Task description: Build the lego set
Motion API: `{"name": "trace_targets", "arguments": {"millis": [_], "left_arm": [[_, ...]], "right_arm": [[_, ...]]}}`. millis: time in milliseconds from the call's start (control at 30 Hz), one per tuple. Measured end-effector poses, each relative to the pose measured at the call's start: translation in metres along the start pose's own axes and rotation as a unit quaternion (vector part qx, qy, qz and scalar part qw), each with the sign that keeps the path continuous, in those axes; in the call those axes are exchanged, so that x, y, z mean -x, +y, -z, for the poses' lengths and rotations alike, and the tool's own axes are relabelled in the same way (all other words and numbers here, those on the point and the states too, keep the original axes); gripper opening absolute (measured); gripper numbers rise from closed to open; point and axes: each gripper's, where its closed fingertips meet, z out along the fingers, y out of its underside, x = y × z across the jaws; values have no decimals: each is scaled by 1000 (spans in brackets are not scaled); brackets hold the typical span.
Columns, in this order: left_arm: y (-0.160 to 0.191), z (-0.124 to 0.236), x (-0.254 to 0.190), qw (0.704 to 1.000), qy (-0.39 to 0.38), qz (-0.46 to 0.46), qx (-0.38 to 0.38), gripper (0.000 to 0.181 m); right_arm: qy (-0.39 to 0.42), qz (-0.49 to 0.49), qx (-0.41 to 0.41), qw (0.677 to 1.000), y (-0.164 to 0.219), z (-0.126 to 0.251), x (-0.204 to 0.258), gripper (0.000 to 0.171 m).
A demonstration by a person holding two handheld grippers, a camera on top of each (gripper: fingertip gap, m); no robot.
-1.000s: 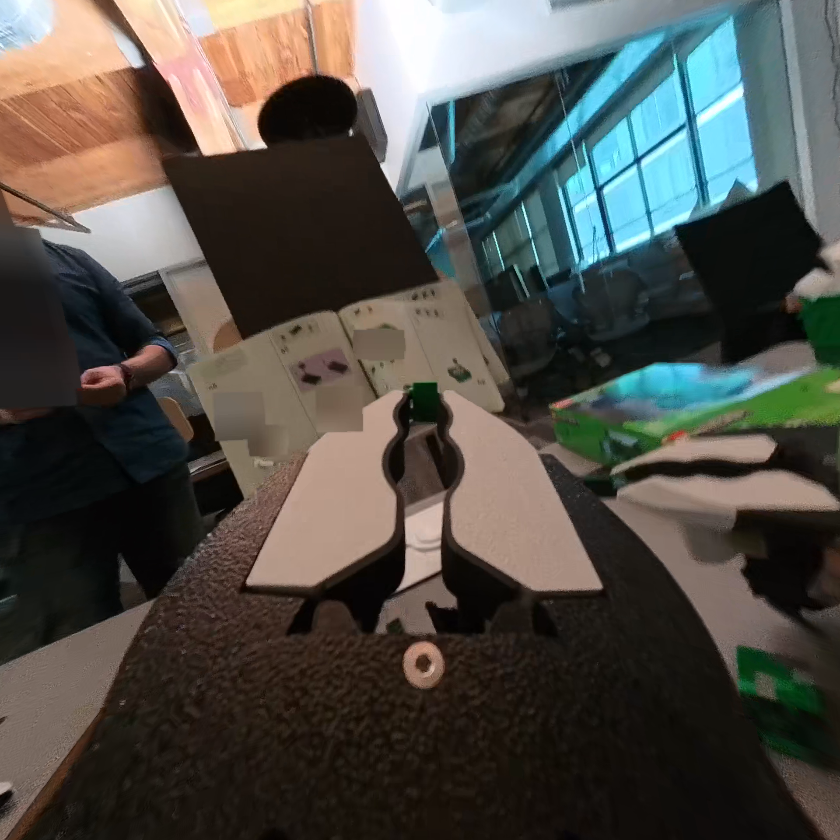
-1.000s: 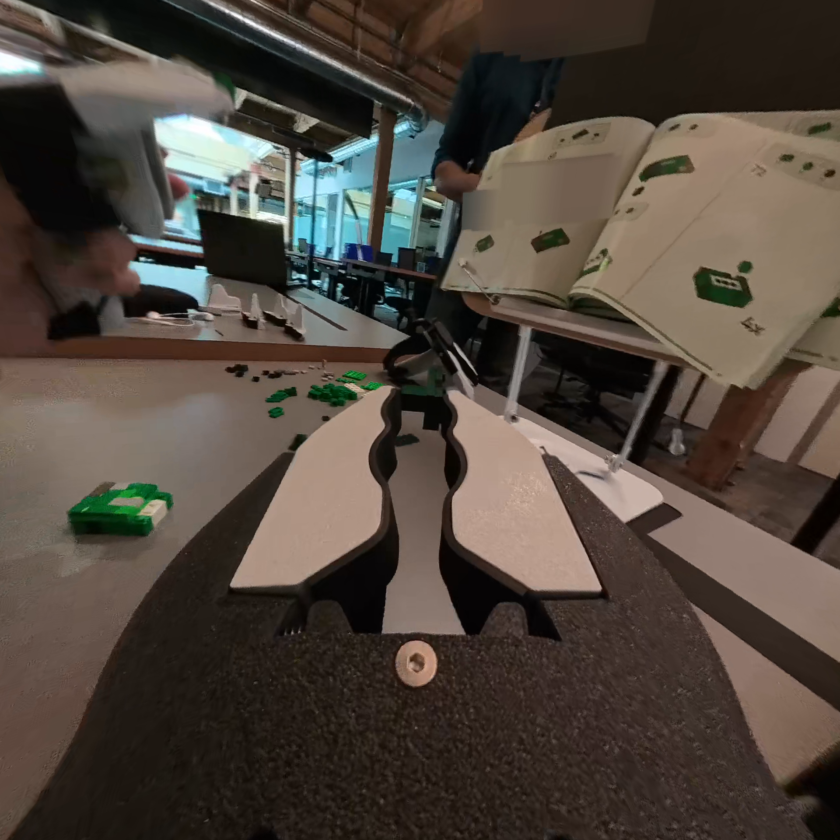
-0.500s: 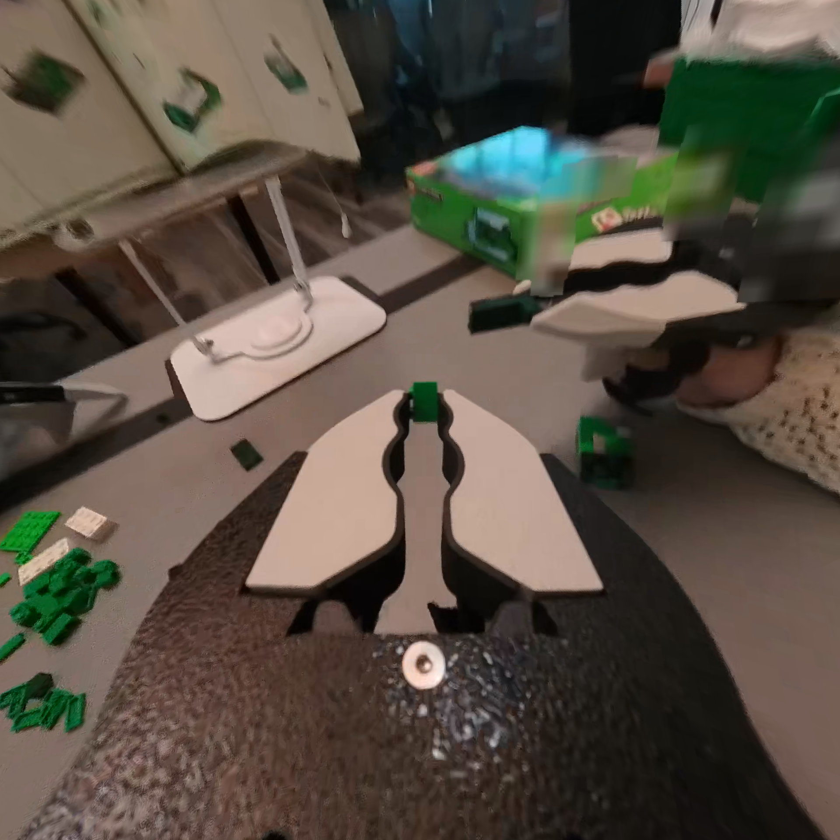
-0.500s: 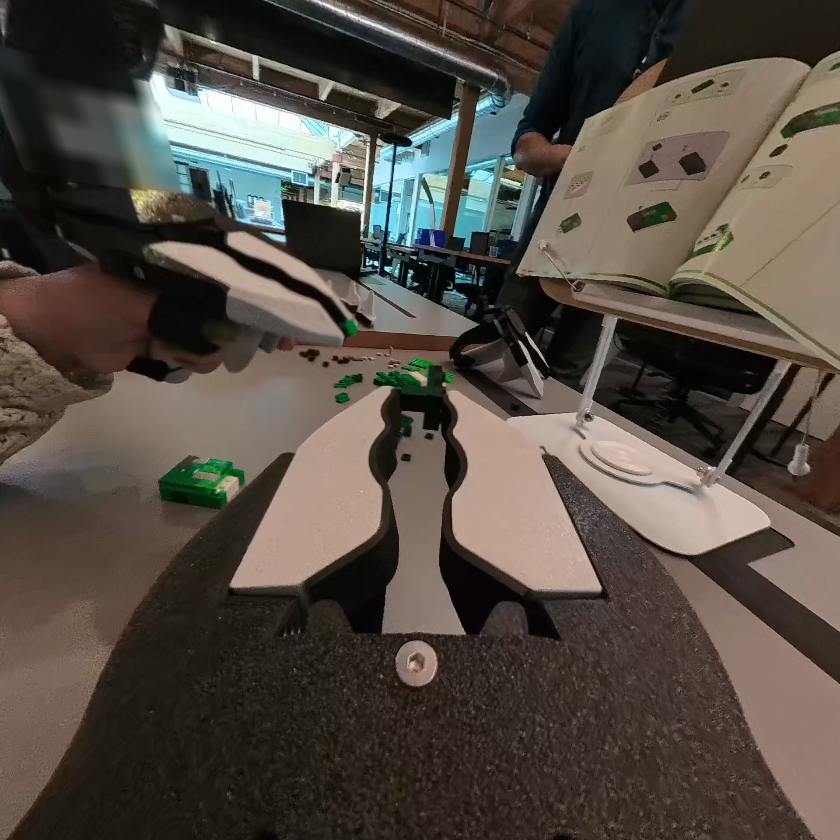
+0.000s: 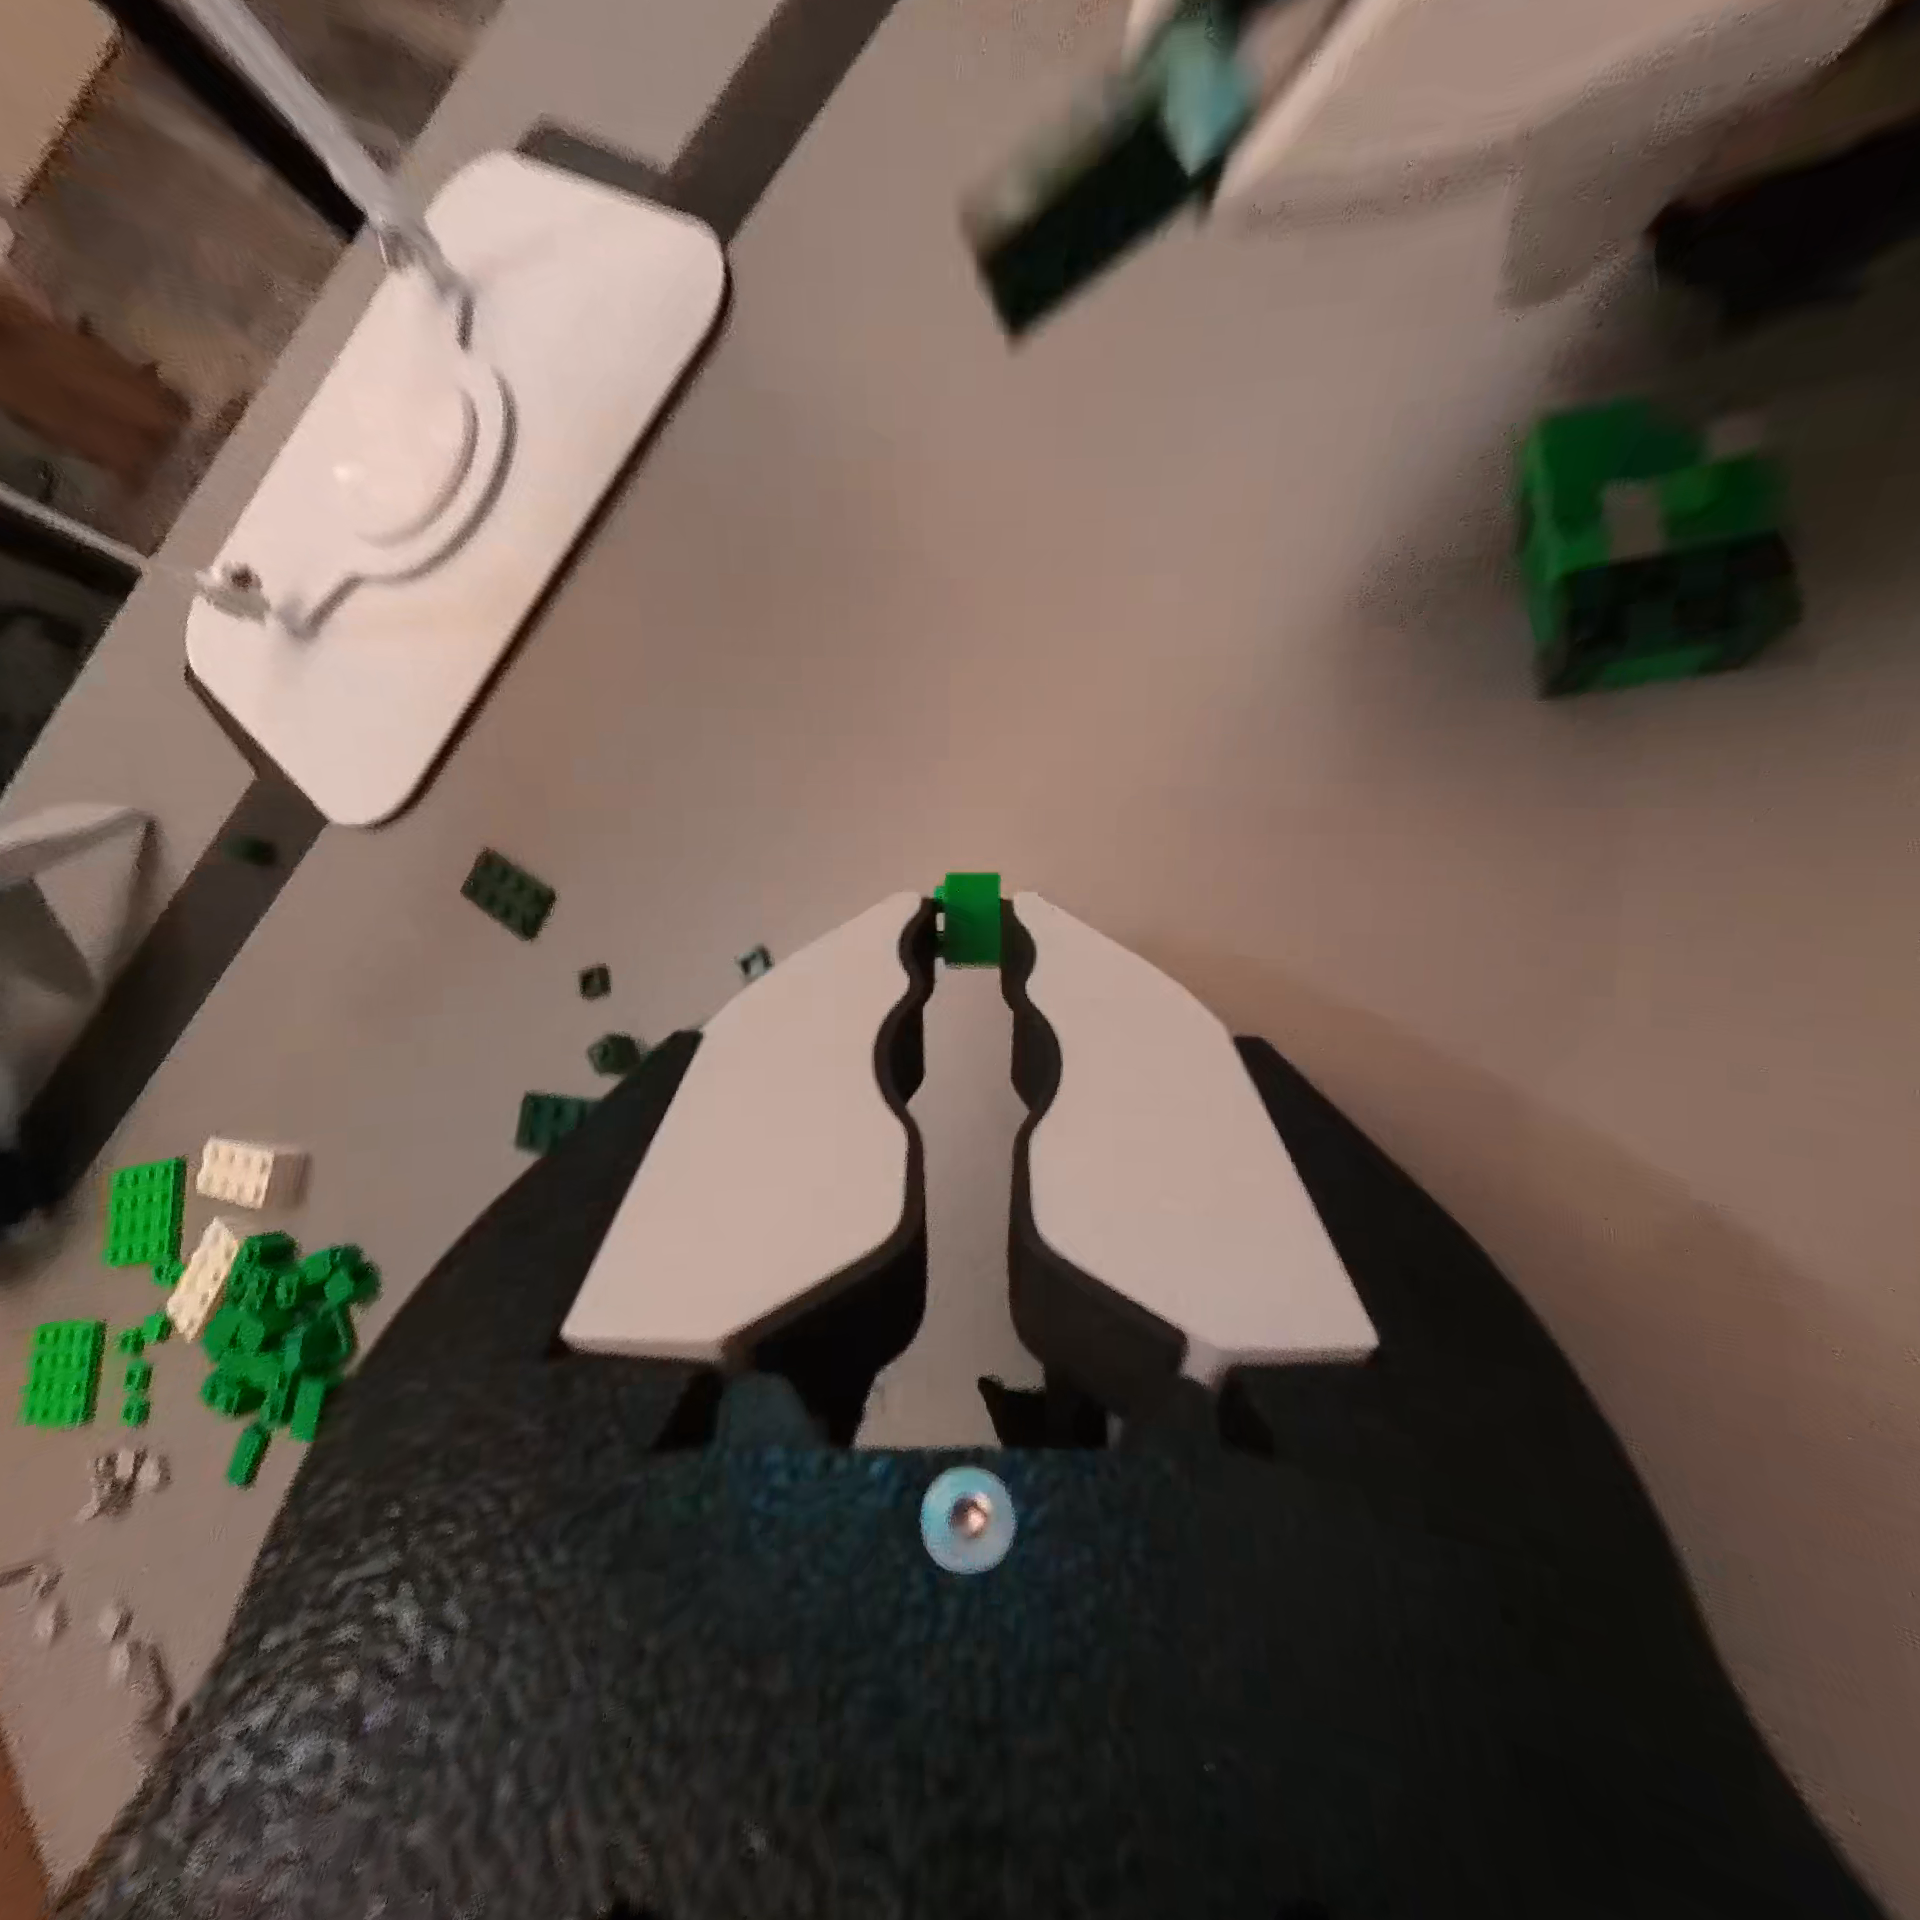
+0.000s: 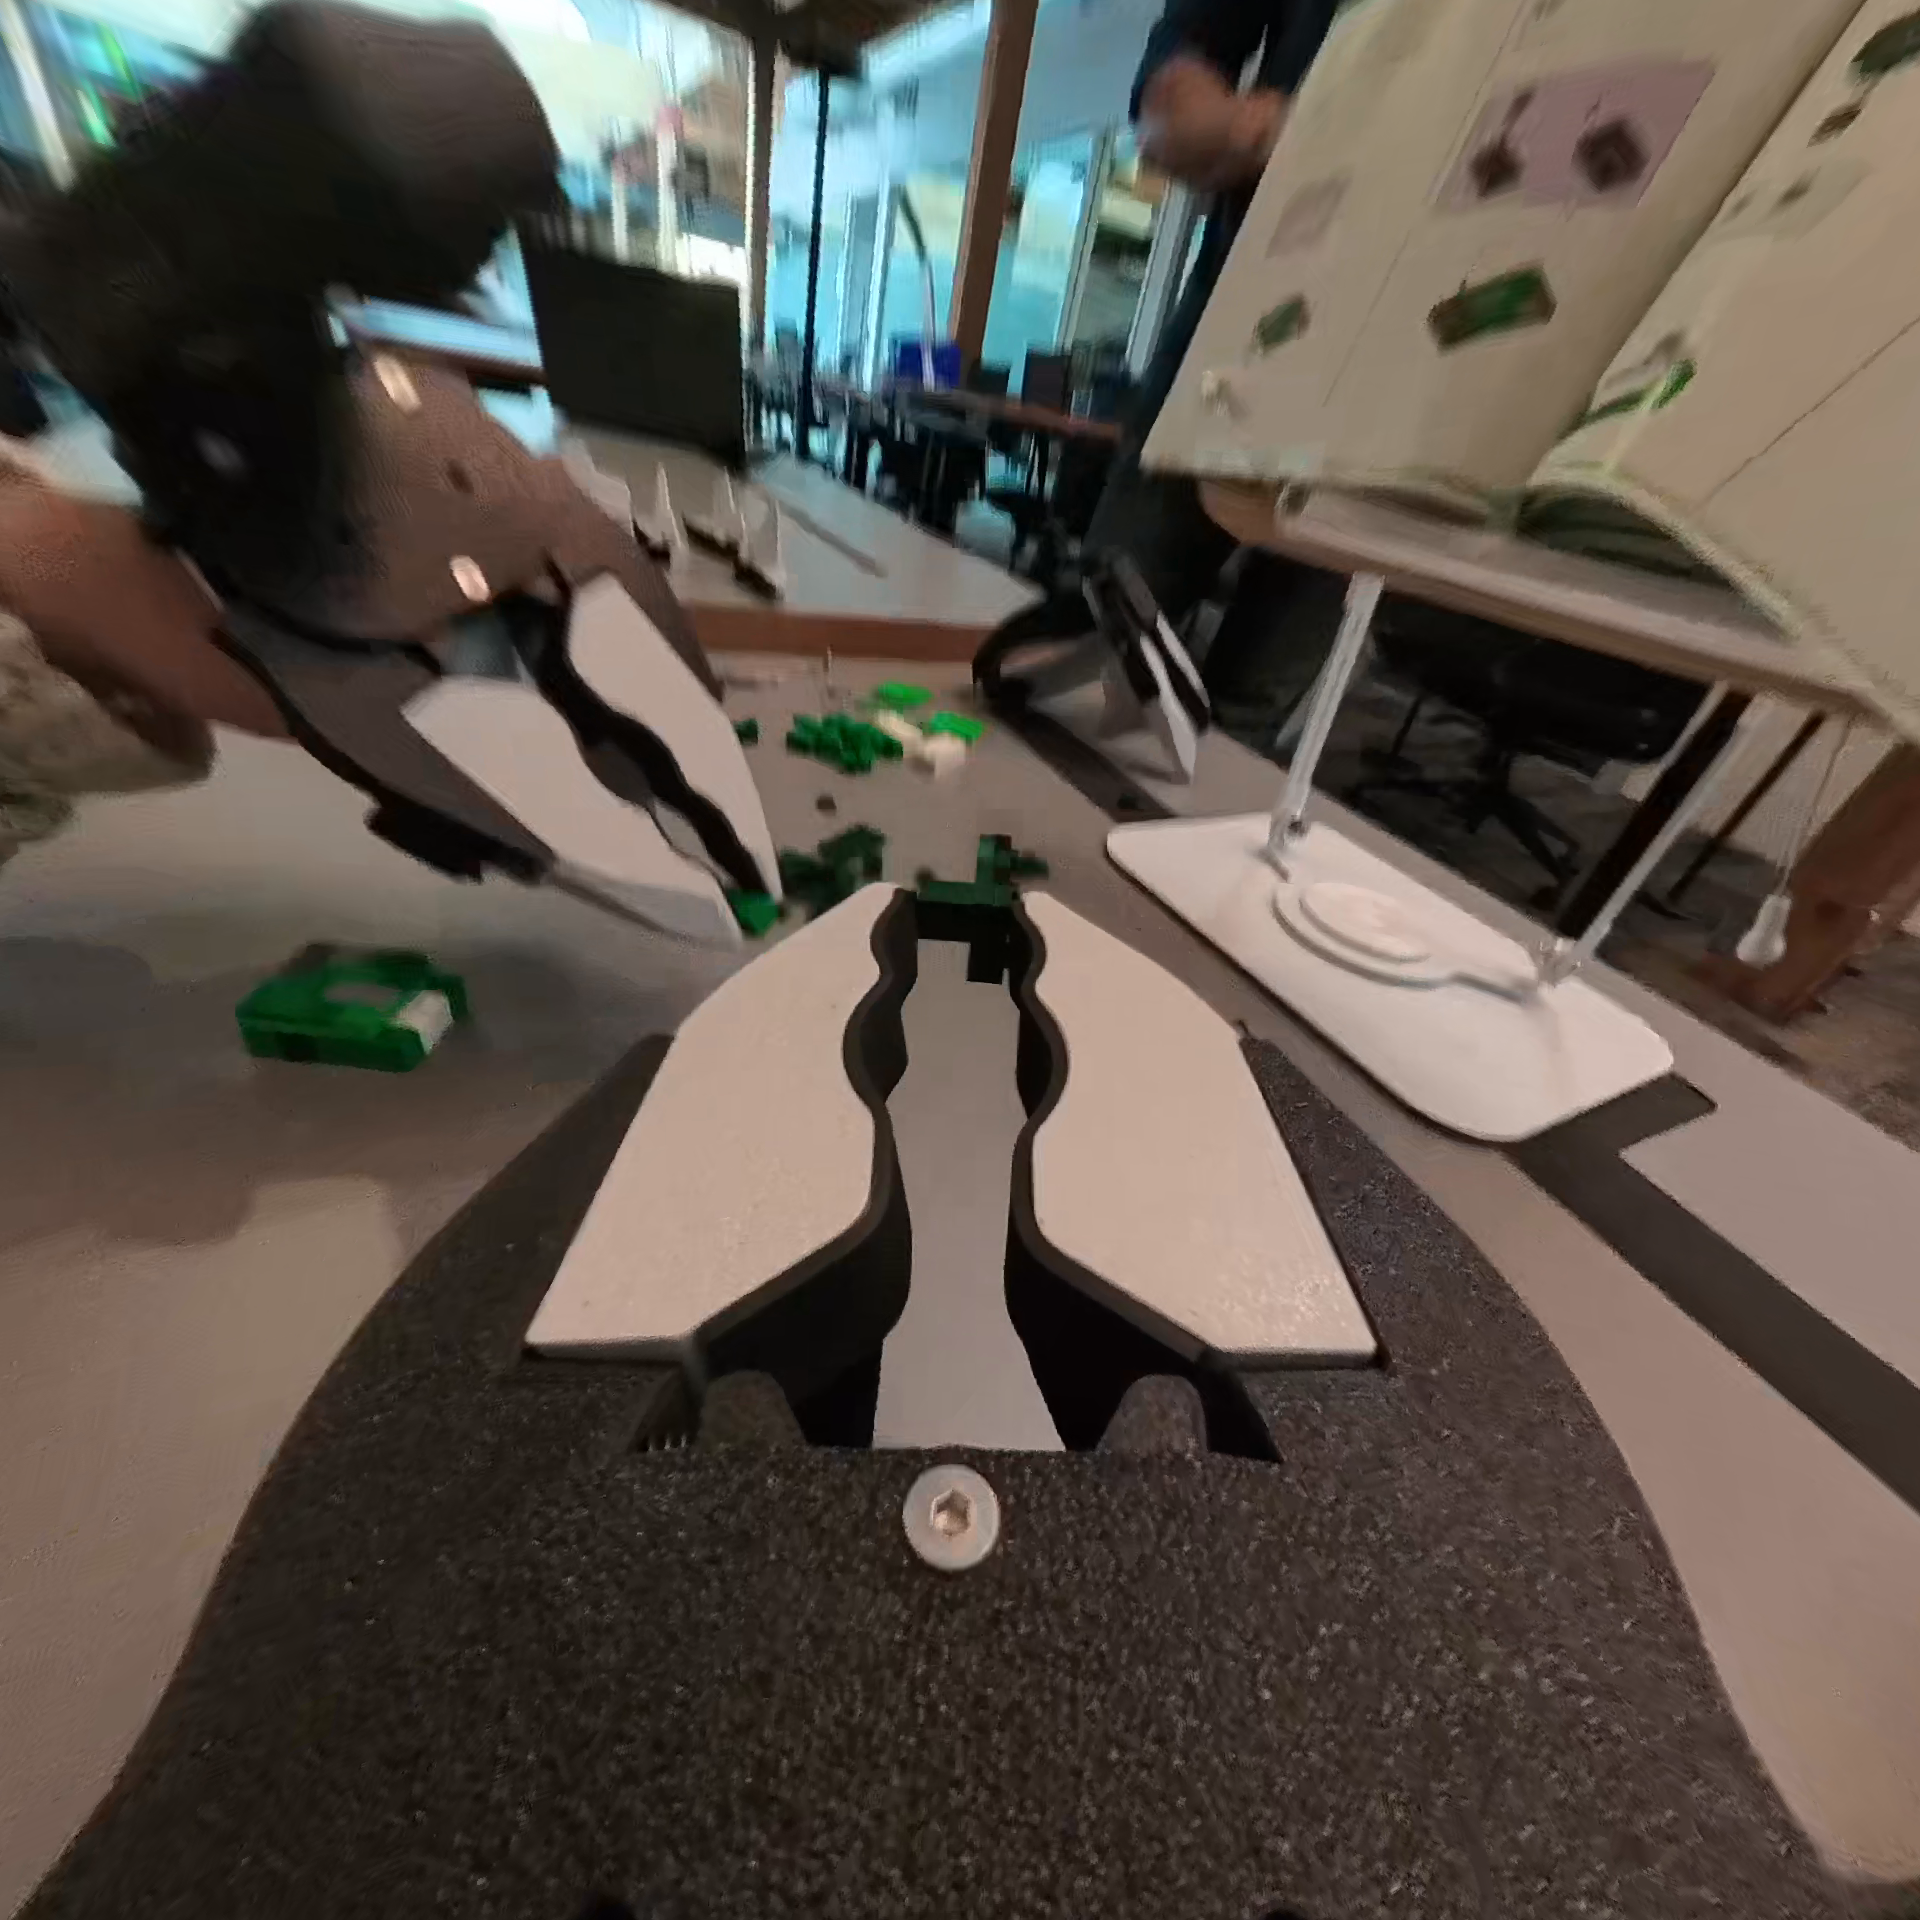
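Note:
My left gripper [image 5: 968, 914] is shut on a small bright green brick [image 5: 969, 921] and points down at the grey table [image 5: 1039, 623]. It also shows in the right wrist view [image 6: 750, 902], tips low over the table with the green brick [image 6: 752, 910]. My right gripper [image 6: 966, 909] is shut on a dark green brick assembly [image 6: 977, 904]; that piece shows blurred in the left wrist view [image 5: 1091, 218]. A partly built green block with white parts [image 5: 1652, 561] sits on the table to the right, and it also shows in the right wrist view [image 6: 348, 1006].
A pile of loose green and white bricks [image 5: 249, 1309] lies at the left; it also shows in the right wrist view [image 6: 862, 732]. A white book-stand base [image 5: 457, 478] stands at the table's far edge [image 6: 1392, 966], holding the open instruction booklet [image 6: 1558, 249]. A person [image 6: 1195, 94] stands behind. The tips of one gripper are about 10 centimeters away from the tips of the other.
My left gripper has swung down from facing the booklet to pointing at the table, brick still held. The right gripper has dropped lower toward the table with its dark green piece.

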Motion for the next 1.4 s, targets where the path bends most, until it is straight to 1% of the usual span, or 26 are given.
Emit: {"name": "trace_targets", "arguments": {"millis": [67, 133, 233, 300, 467, 600, 700, 800, 867, 933, 1000, 1100, 1233, 1400], "left_arm": [[-12, 4, 2, 999, -5, -6, -39, 12], [-14, 8, 9, 998, -36, -8, -49, 12], [-12, 13, 7, 996, -60, -7, -66, 12], [-13, 15, 0, 994, -61, -1, -87, 12], [-4, 7, -25, 998, 9, -18, -64, 12], [-12, 5, -43, 993, 54, -33, -97, 12], [-22, 6, -57, 988, 86, -42, -125, 12], [-28, 5, -63, 986, 94, -43, -129, 12], [-34, 4, -68, 984, 97, -53, -137, 12], [-37, -1, -71, 985, 97, -60, -130, 12], [-36, -8, -68, 989, 80, -73, -105, 12], [-37, -15, -67, 990, 70, -89, -81, 12], [-40, -24, -66, 991, 69, -84, -75, 12], [-36, -35, -63, 993, 63, -84, -57, 12]], "right_arm": [[-11, 3, 71, 997, 24, -4, 1, 16], [-40, 13, 123, 991, 41, -6, 8, 16], [-72, 28, 155, 985, 50, -7, 19, 16], [-91, 20, 173, 981, 55, -6, 24, 16], [-174, -61, 190, 964, 57, 2, 38, 16], [-220, -160, 171, 947, 49, 9, 38, 16], [-250, -206, 162, 932, 45, 13, 40, 16], [-244, -221, 175, 928, 49, 12, 39, 16], [-234, -247, 199, 919, 56, 11, 37, 16], [-223, -283, 224, 906, 64, 10, 35, 16], [-227, -324, 250, 884, 71, 12, 37, 16], [-234, -369, 246, 865, 70, 14, 35, 16], [-240, -382, 243, 859, 68, 15, 34, 18], [-236, -396, 224, 859, 64, 14, 29, 30]]}}
